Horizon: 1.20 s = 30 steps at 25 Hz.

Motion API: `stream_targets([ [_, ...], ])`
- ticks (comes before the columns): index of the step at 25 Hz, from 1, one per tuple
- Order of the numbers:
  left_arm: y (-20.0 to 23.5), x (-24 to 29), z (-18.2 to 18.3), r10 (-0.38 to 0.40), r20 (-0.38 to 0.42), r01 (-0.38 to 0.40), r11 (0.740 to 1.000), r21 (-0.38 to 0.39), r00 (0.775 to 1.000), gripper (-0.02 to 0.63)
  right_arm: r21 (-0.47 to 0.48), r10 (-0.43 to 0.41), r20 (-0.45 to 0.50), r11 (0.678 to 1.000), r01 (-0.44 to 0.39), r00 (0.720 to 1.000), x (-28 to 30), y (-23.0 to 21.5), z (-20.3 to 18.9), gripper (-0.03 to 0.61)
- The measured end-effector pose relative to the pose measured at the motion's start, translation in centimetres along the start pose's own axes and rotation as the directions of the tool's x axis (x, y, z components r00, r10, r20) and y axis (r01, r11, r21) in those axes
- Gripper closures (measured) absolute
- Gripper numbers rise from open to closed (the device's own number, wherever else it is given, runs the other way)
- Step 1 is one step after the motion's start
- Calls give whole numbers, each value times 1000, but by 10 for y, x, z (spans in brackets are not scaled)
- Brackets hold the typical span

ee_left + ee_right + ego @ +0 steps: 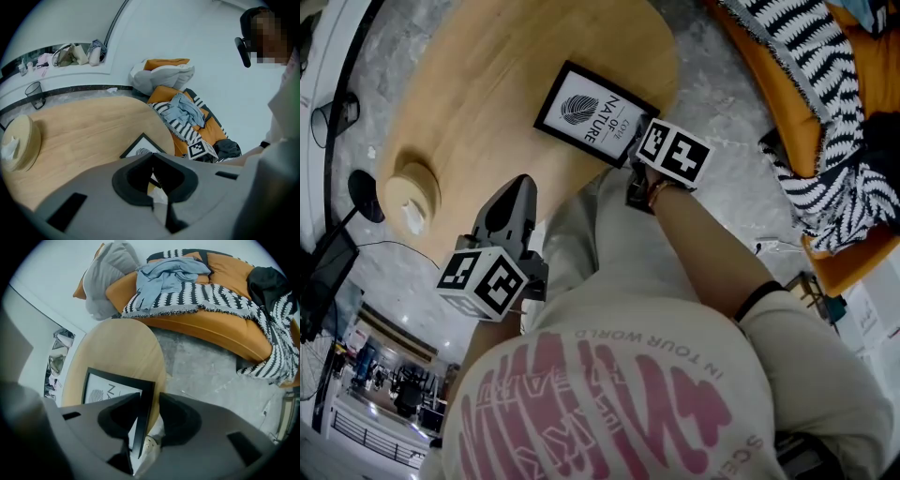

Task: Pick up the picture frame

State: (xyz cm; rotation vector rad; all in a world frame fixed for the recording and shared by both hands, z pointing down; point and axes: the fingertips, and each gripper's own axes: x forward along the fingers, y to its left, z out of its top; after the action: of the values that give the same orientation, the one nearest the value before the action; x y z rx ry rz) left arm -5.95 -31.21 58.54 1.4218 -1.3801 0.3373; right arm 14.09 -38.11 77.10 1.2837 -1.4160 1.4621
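Note:
The picture frame (595,117) is black-edged with a white print of a leaf and lettering. It lies flat near the right edge of the round wooden table (487,84). My right gripper (637,157) points steeply down at the frame's near right corner. In the right gripper view the picture frame (108,385) has its black side edge between the jaws of my right gripper (149,397). A narrow gap still shows on the right side, so the gripper is open. My left gripper (522,184) hovers over the table's near edge, shut and empty, and the picture frame (140,147) lies just beyond the left gripper (152,155).
A round wooden lidded box (411,197) sits on the table's left part. An orange sofa (825,103) with a striped blanket stands to the right across grey floor. A wire waste basket (36,93) stands by the far wall. The person's legs and shoe are below the grippers.

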Motion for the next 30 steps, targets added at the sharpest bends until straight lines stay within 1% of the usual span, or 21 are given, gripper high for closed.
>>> stream_targets([
  [3, 1, -1, 3, -6, 7, 6, 1000, 1, 1000, 611, 20, -8, -1, 1000, 8, 1000, -1, 1, 1, 454],
  [5, 2, -3, 5, -14, 11, 14, 1000, 3, 1000, 611, 57, 8, -2, 998, -8, 1000, -1, 2, 1, 494],
  [9, 4, -5, 6, -25, 20, 25, 1000, 5, 999, 611, 136, 59, -20, 989, -56, 998, 2, 5, 0, 500],
  [11, 2, -7, 5, -23, 26, 22, 1000, 7, 999, 611, 154, 71, -31, 986, -66, 997, 1, 3, 0, 502],
  [15, 3, -12, 6, -20, 33, 19, 1000, 17, 999, 611, 231, 46, -39, 972, -36, 998, -3, -12, -5, 503],
  [18, 11, -14, 12, -18, 48, 17, 1000, 7, 999, 611, 261, 43, -62, 965, -25, 997, -4, -15, -8, 503],
  [20, 7, -11, 12, -24, 61, 24, 1000, 4, 998, 611, 299, 52, -59, 954, -32, 997, -7, -22, -5, 503],
  [24, -7, -7, 5, -42, 68, 41, 999, 18, 997, 611, 420, 70, -24, 906, -53, 997, -15, -42, -5, 505],
  [26, -7, -12, 5, -54, 73, 52, 998, 32, 996, 611, 445, 71, -5, 893, -61, 997, -19, -42, -7, 503],
  [30, 2, -31, 5, -76, 86, 70, 995, 65, 993, 611, 463, 67, 41, 883, -79, 997, -30, -32, -14, 503],
])
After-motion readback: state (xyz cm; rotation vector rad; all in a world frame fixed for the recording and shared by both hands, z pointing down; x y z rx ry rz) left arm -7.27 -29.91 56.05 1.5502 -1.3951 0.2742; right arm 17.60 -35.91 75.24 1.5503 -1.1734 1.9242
